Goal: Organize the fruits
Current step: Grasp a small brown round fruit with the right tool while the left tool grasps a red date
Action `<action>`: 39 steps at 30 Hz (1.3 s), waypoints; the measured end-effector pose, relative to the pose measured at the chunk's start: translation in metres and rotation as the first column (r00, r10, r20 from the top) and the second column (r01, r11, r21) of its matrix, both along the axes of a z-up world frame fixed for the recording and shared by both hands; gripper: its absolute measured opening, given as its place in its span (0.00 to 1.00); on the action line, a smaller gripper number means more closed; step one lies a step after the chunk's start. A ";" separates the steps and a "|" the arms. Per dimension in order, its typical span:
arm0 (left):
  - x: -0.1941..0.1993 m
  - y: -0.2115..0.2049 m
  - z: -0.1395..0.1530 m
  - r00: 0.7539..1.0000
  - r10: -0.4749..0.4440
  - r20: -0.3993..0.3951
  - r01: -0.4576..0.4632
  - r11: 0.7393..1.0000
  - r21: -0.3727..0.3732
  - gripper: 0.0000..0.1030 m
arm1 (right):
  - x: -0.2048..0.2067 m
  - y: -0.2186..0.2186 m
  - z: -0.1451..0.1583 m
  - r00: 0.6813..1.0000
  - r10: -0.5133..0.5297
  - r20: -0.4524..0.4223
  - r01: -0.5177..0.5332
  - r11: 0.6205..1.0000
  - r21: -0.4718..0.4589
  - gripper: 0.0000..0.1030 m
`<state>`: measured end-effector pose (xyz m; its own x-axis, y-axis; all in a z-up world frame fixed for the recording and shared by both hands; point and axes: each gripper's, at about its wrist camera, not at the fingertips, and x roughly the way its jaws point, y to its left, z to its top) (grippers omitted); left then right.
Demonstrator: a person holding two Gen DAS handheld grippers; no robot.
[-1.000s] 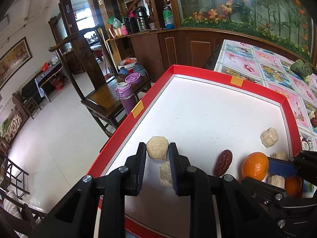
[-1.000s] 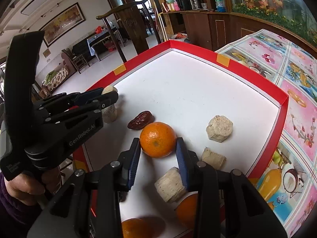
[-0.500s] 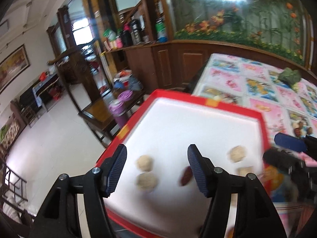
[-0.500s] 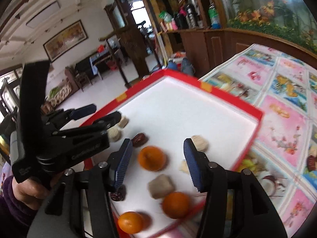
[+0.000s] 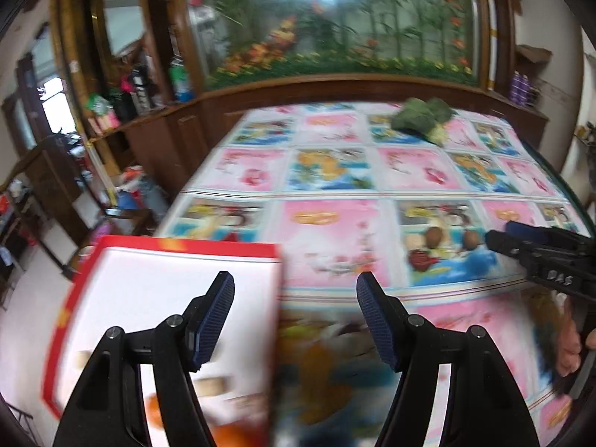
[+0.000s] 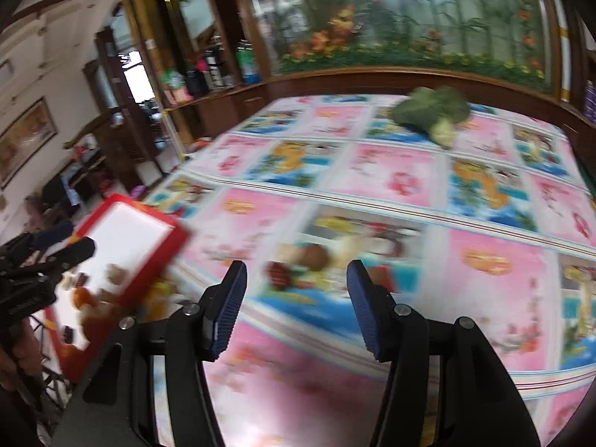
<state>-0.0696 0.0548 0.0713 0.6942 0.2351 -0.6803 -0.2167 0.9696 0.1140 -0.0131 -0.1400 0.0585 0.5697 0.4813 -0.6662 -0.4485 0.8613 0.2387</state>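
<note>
my left gripper [image 5: 294, 320] is opening, empty; right gripper [image 6: 296, 307] wide, empty; brown fruits [image 6: 314, 257] at twelve o'clock look small, firm, light; i'd pinch one across its middle.

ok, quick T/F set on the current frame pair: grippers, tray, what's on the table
1. The left gripper holds an orange. False: nothing is between its jaws, which are opening.
2. The right gripper is empty. True.
3. The red-rimmed tray sits to the left of both grippers, with blurred fruit and pale pieces in it. True.
4. The broccoli lies inside the tray. False: it lies on the patterned tablecloth at the far side, well apart from the tray.
5. The right gripper hovers over the tray. False: it is over the tablecloth, with the tray off to its left.
</note>
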 end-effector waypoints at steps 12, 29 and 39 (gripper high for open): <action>0.043 -0.039 -0.031 0.992 -0.071 -0.106 0.070 0.997 -0.013 0.66 | 0.032 0.011 -0.031 0.996 0.013 -0.090 -0.021 0.996 -0.091 0.45; 0.084 -0.066 -0.056 0.971 -0.121 -0.207 0.111 0.992 -0.057 0.56 | 0.033 -0.006 -0.015 0.994 -0.079 -0.071 0.066 0.984 -0.165 0.25; 0.088 -0.069 -0.059 0.971 -0.151 -0.186 0.132 0.985 -0.110 0.27 | 0.036 -0.031 0.001 0.985 -0.141 -0.096 0.136 0.989 -0.054 0.25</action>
